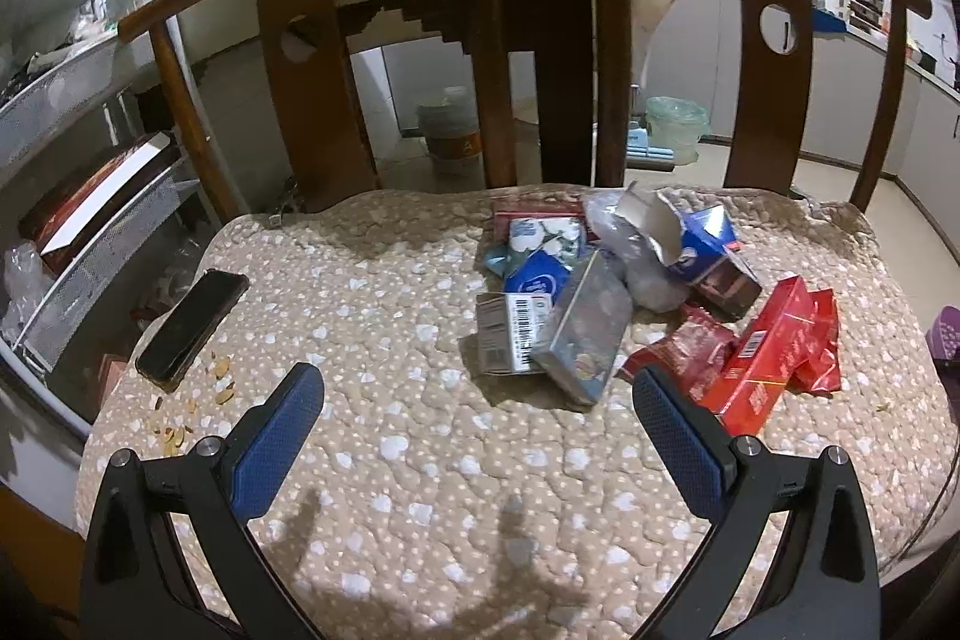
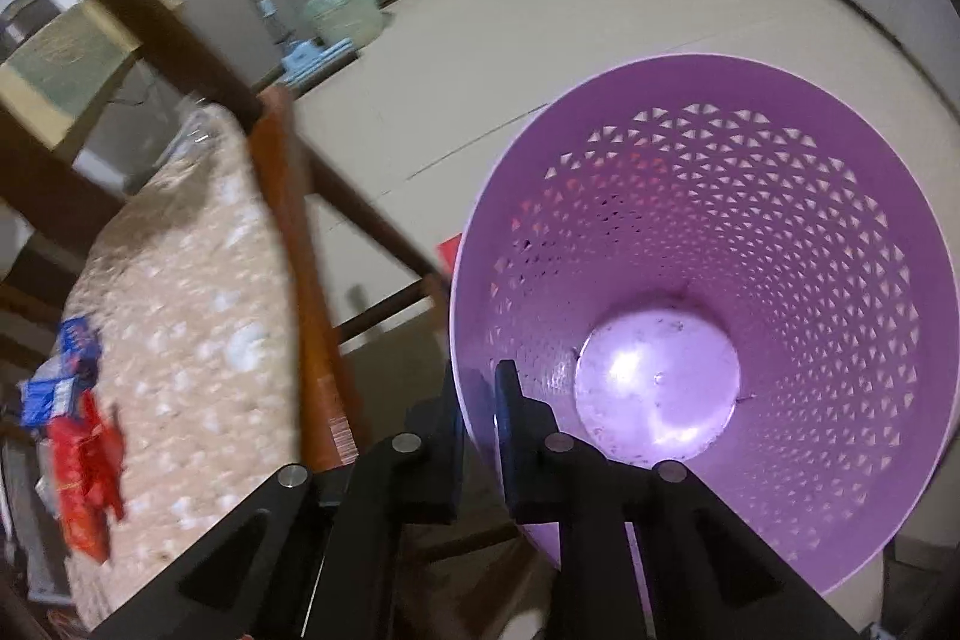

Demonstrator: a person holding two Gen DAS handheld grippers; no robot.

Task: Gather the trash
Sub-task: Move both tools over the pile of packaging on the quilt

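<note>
A pile of trash lies on the cushioned chair seat (image 1: pixel 384 316): a grey box (image 1: pixel 579 334), a barcode box (image 1: pixel 510 334), blue packets (image 1: pixel 534 280), a torn blue carton (image 1: pixel 690 238), a crumpled plastic bag (image 1: pixel 642 274) and red wrappers (image 1: pixel 774 346). My left gripper (image 1: pixel 477 400) is open and empty, just in front of the pile. My right gripper (image 2: pixel 480 400) is shut on the rim of a purple perforated bin (image 2: pixel 750 220), held beside the seat. The bin looks empty inside. Red wrappers (image 2: pixel 84 466) and a blue packet (image 2: pixel 60 388) show at the left in the right wrist view.
A black phone (image 1: pixel 192 322) and scattered nut shells (image 1: pixel 198 400) lie on the seat's left. Wooden chair back slats (image 1: pixel 492 58) stand behind the pile. A wire shelf rack (image 1: pixel 90 196) stands at left. Buckets (image 1: pixel 675 124) sit on the floor beyond.
</note>
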